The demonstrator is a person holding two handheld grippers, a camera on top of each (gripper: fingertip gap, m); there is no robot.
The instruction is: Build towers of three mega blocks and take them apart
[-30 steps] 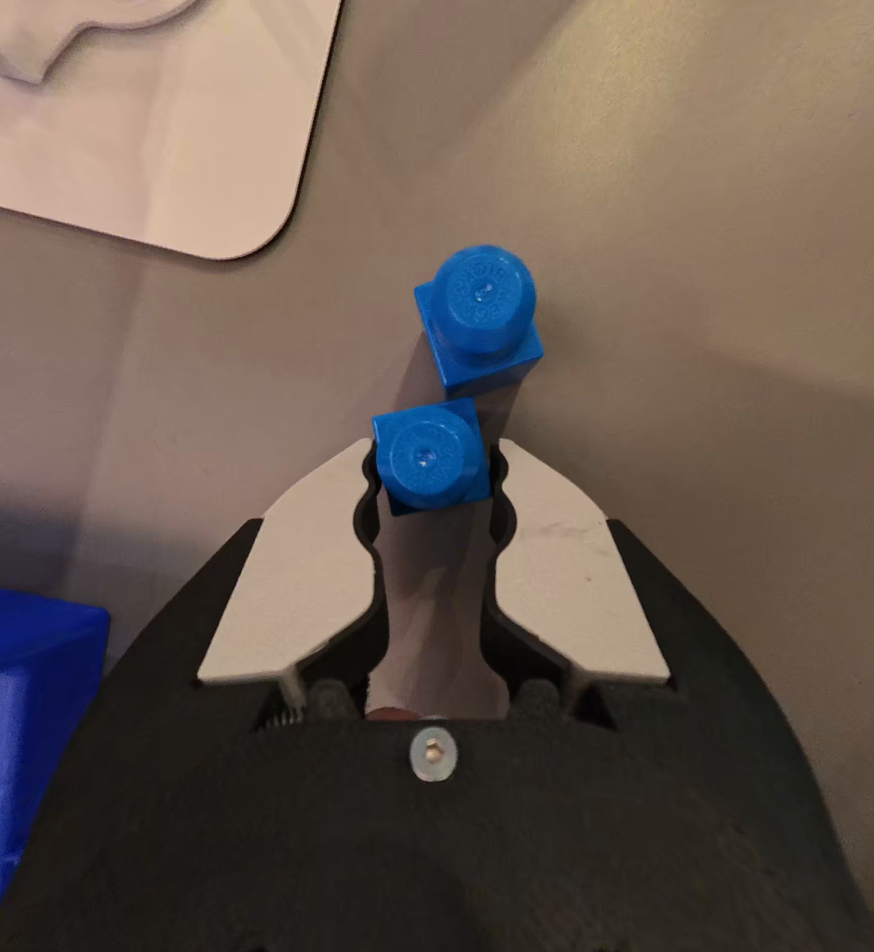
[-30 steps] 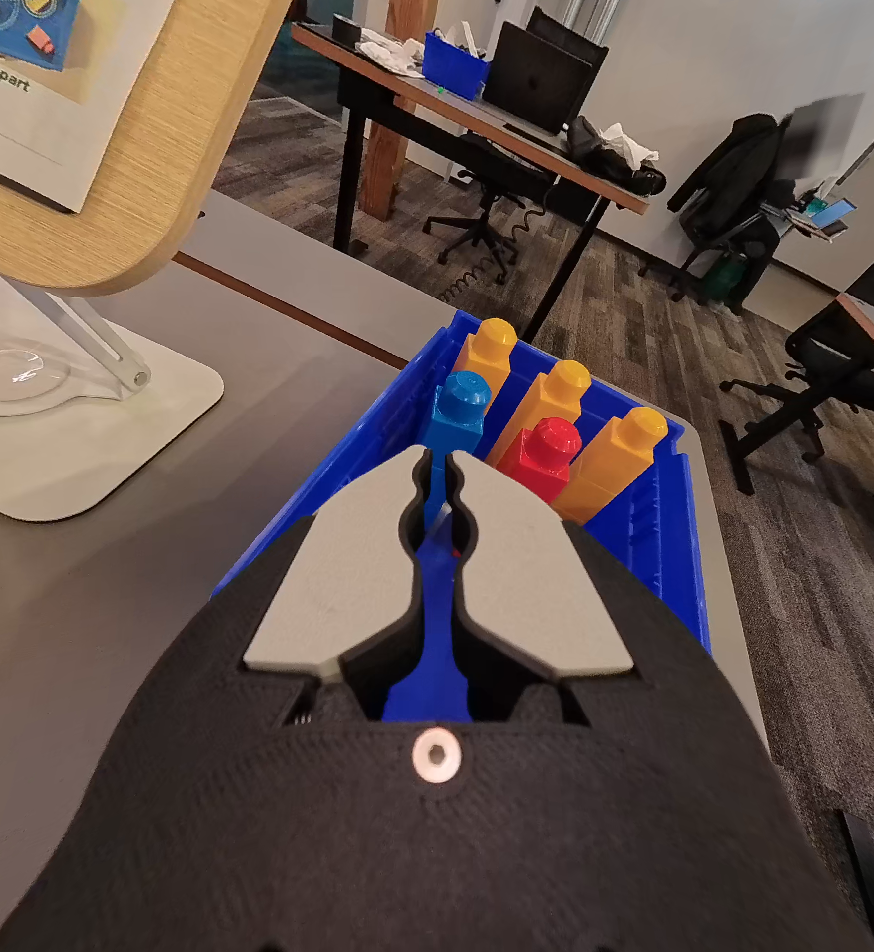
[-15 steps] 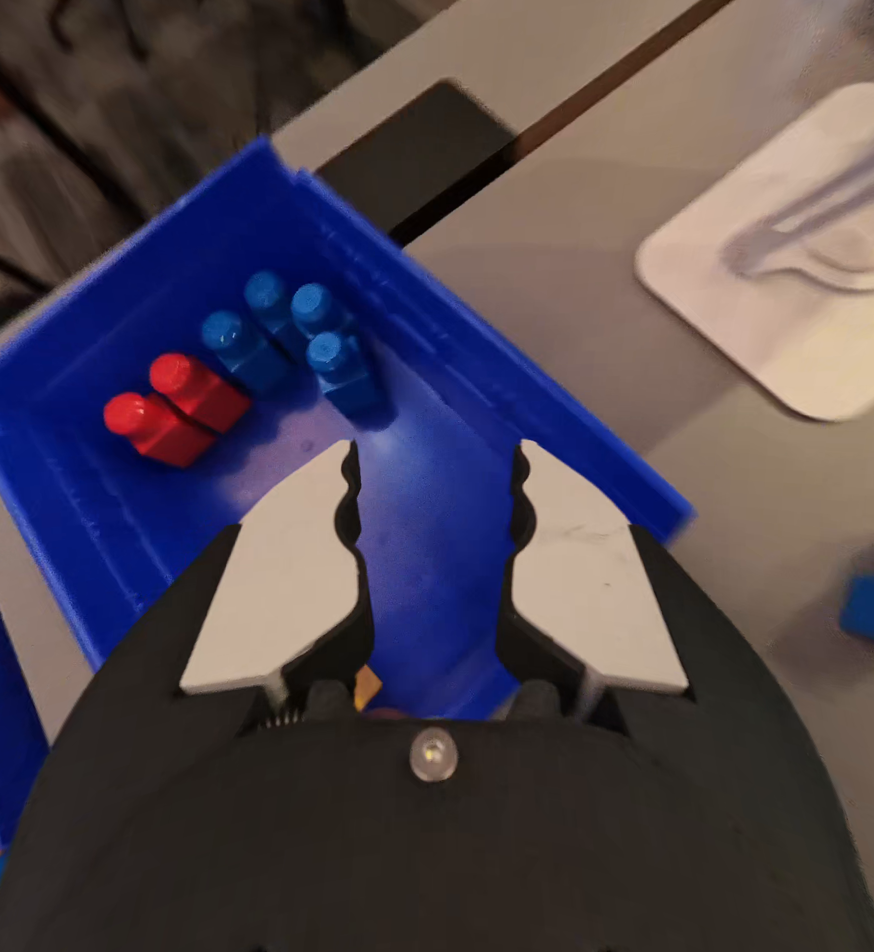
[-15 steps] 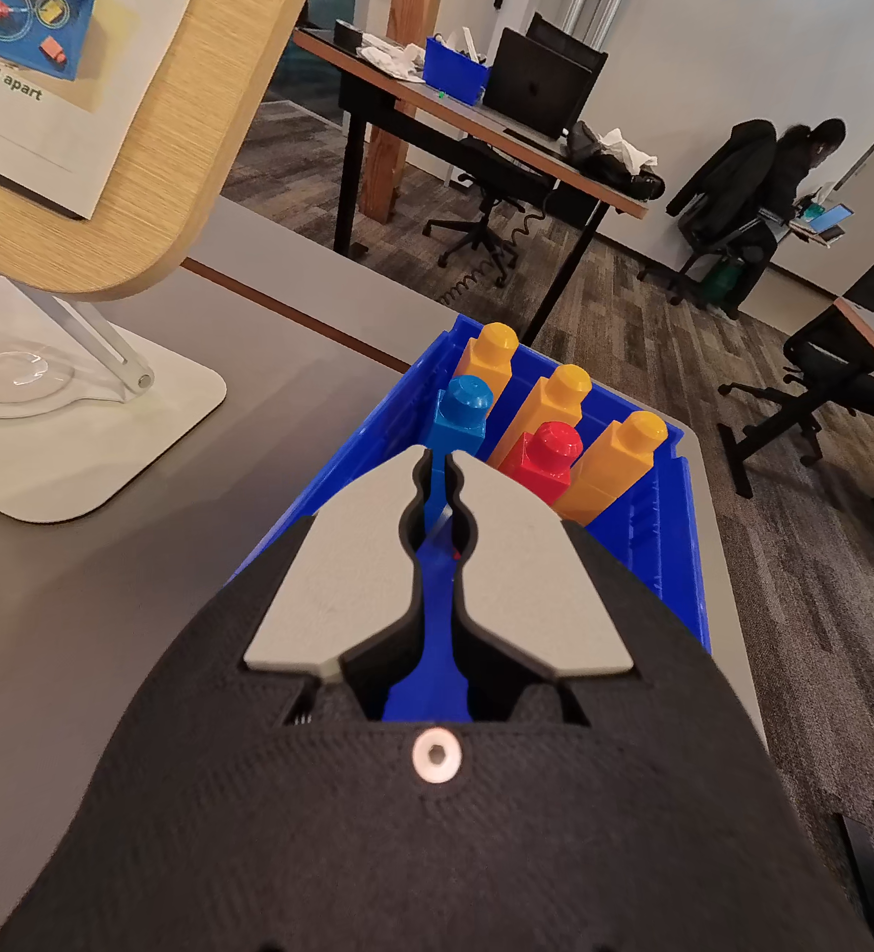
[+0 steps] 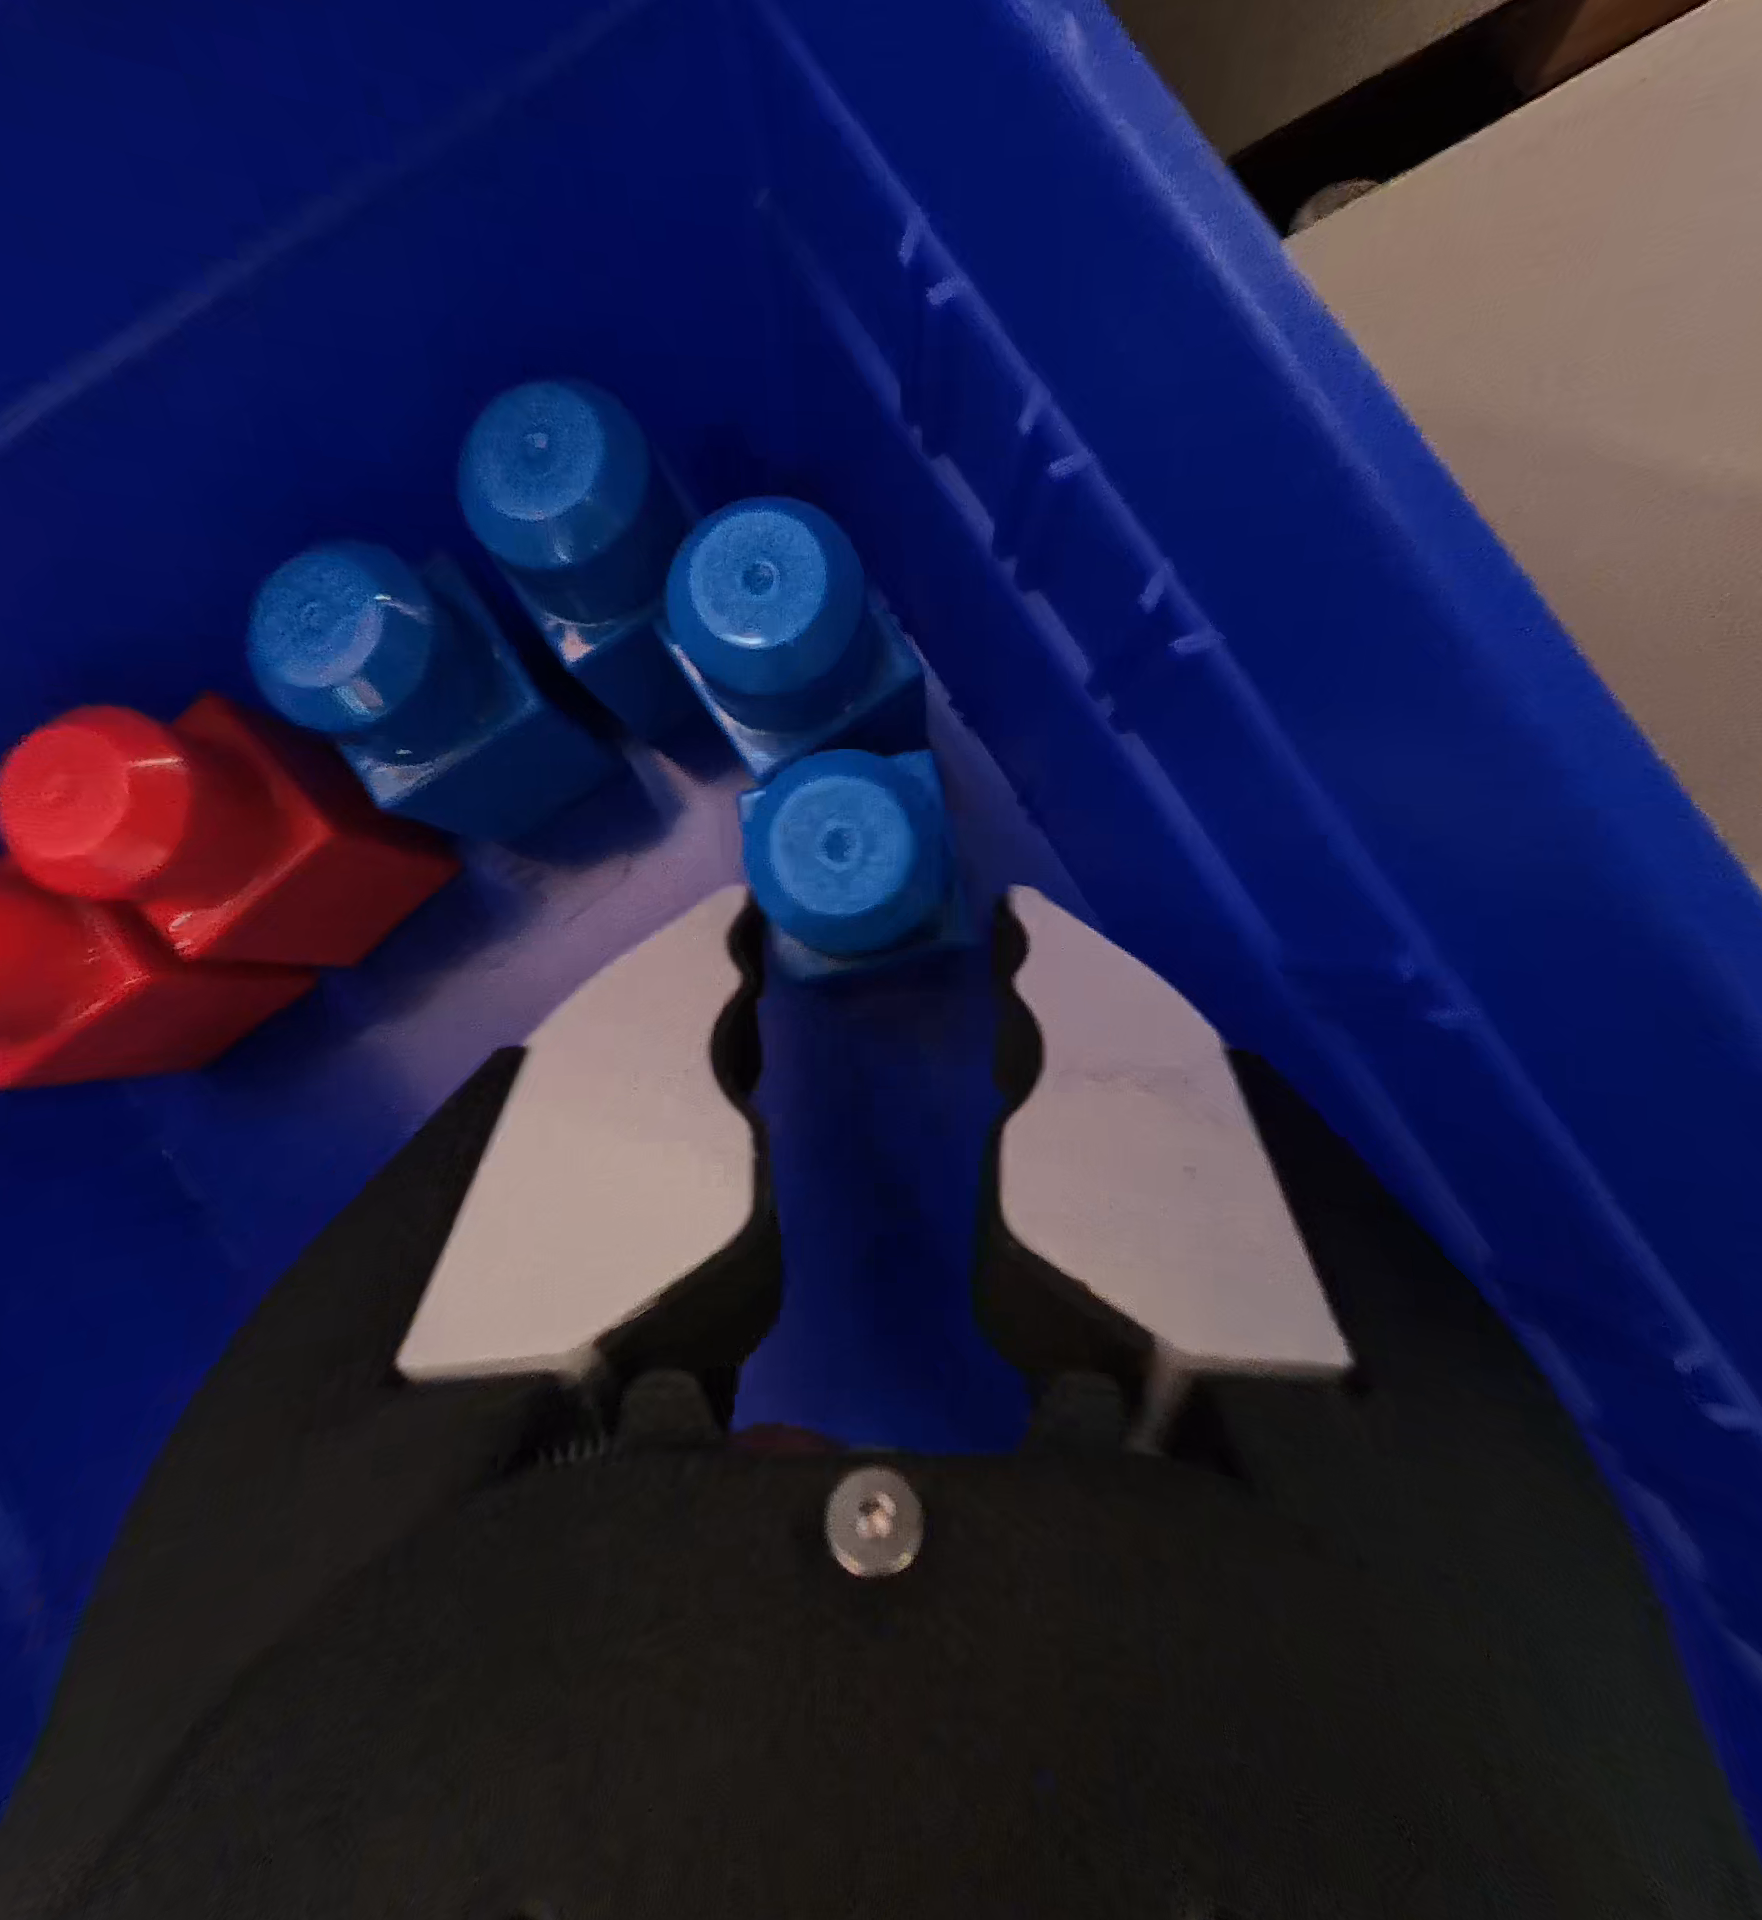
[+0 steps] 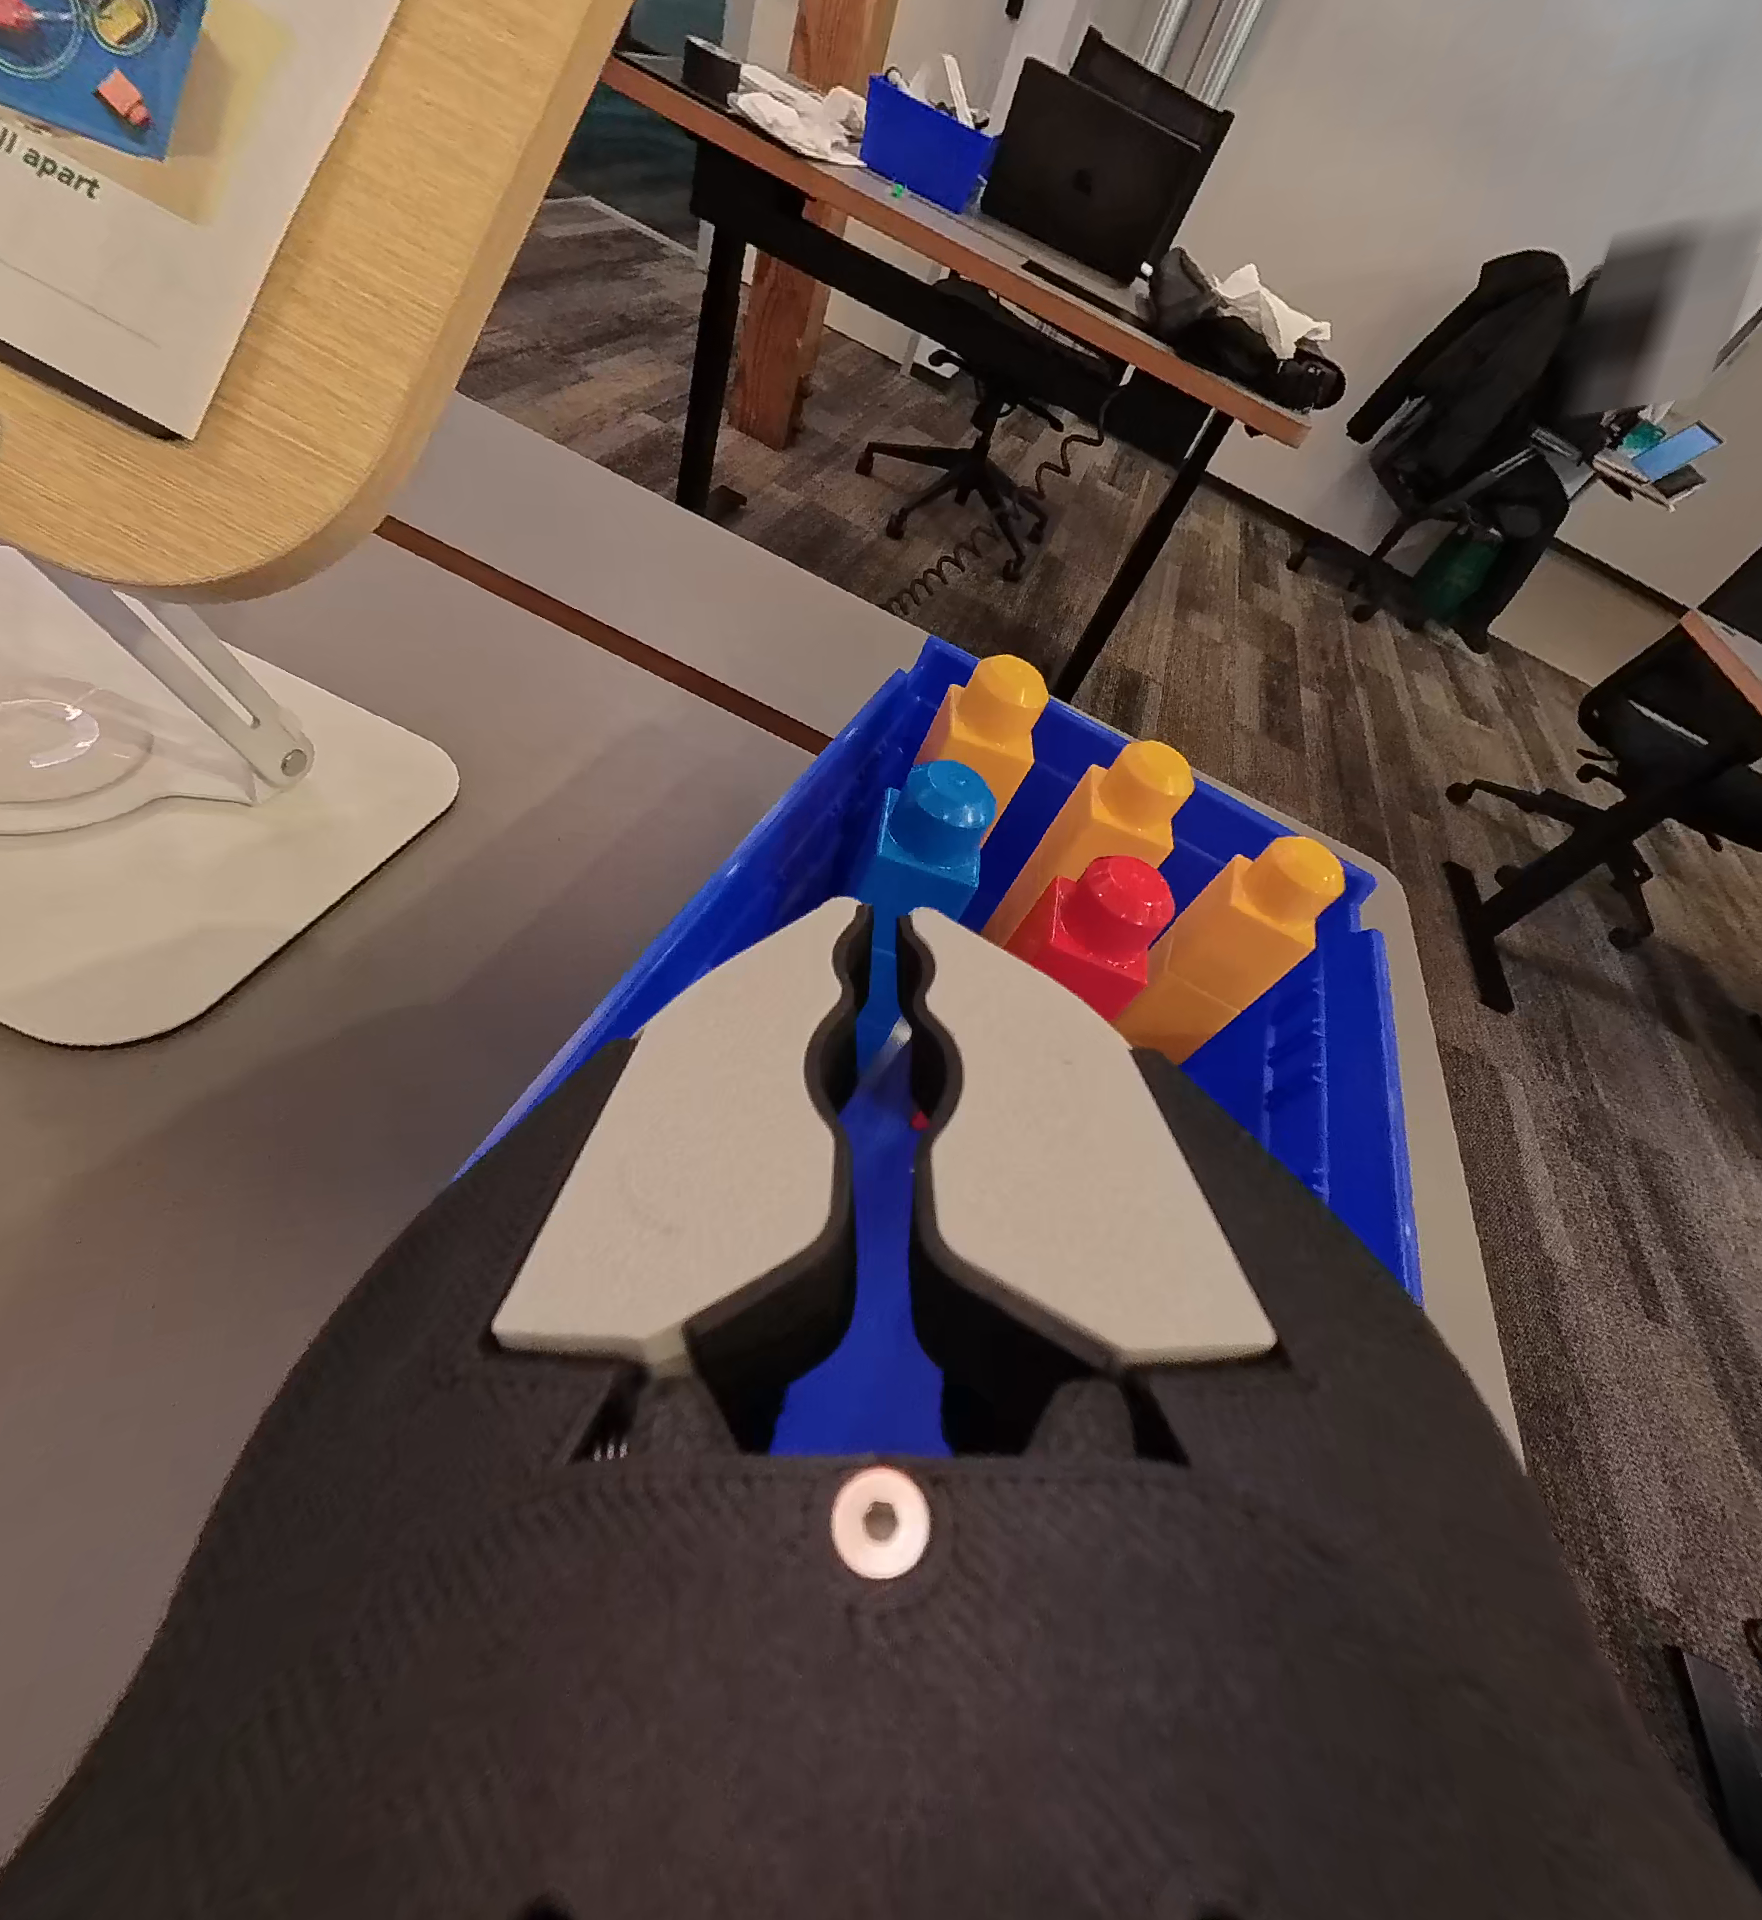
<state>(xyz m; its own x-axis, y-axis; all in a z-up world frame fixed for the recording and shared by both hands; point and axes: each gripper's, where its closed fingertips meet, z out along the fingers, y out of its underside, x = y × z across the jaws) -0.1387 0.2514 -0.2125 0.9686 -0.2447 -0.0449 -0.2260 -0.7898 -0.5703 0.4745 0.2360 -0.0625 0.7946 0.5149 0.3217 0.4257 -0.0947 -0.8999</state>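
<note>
In the left wrist view my left gripper (image 5: 872, 925) reaches down into a blue bin (image 5: 1220, 520). A blue block (image 5: 841, 862) stands between its fingertips. The left pad is at the block's edge and a dark gap shows at the right pad, so the gripper is open around it. Three more blue blocks (image 5: 555, 488) and two red blocks (image 5: 129, 821) stand behind and to the left. In the right wrist view my right gripper (image 6: 887, 925) is shut, hovering over another blue bin (image 6: 1365, 1039). That bin holds orange towers (image 6: 1137, 800), a blue tower (image 6: 934, 831) and a red tower (image 6: 1105, 925).
The left bin's ribbed wall stands close on the right of my left gripper, with grey table (image 5: 1635, 312) beyond. A wooden board on a white-based stand (image 6: 181, 831) is left of the right bin. The table edge (image 6: 1459, 1195) and floor lie to its right. My right fingertips sit around 65 cm from my left ones.
My left gripper left a blue block on the table, opened wide, swung over the bin, dropped in and narrowed around a blue block there. The right gripper has barely moved.
</note>
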